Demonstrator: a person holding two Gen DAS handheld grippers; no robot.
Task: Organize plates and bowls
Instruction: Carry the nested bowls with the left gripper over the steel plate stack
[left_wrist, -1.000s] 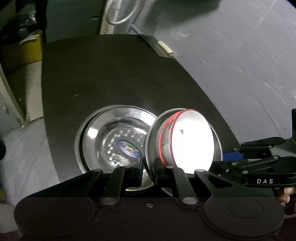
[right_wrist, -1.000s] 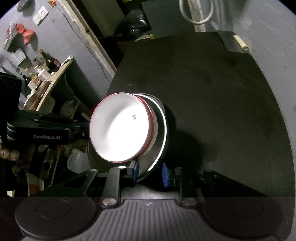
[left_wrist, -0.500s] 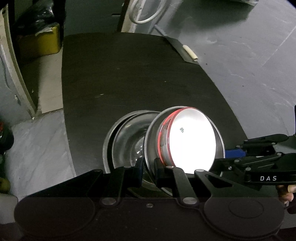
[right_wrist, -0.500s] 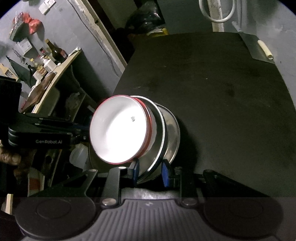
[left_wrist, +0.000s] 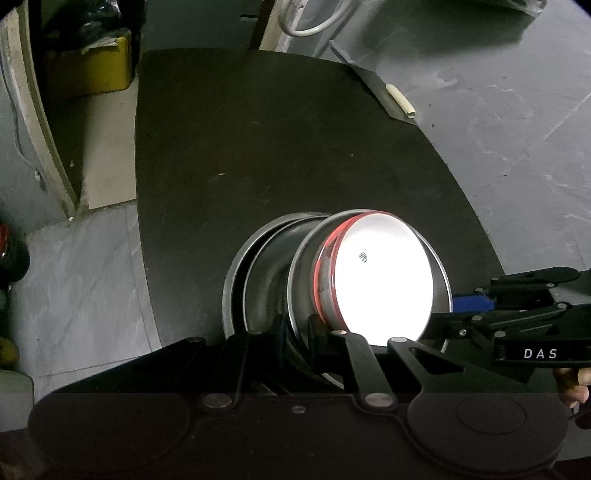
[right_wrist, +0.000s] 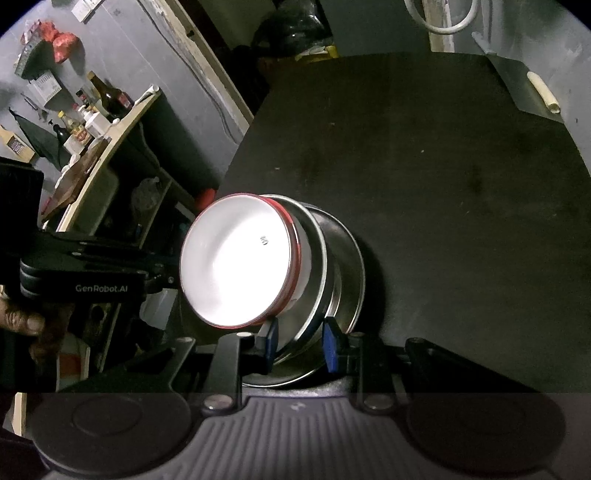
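A white bowl with a red rim sits tilted inside a steel plate, held up on edge. My left gripper is shut on the plate's near rim. My right gripper comes in from the right, and in the right wrist view its blue pads clamp the steel plate from the opposite side, right gripper. There the white bowl faces left toward the left gripper. Right behind the held plate lie a steel bowl and a second steel plate on the black table.
A cleaver with a pale handle lies at the table's far right edge. A yellow box stands on the floor beyond the far left corner. A shelf with bottles stands left of the table. A hand grips the left tool.
Both grippers carried the held plate and white bowl toward the steel bowl on the table. That bowl now sits right behind the held plate, its inside hidden.
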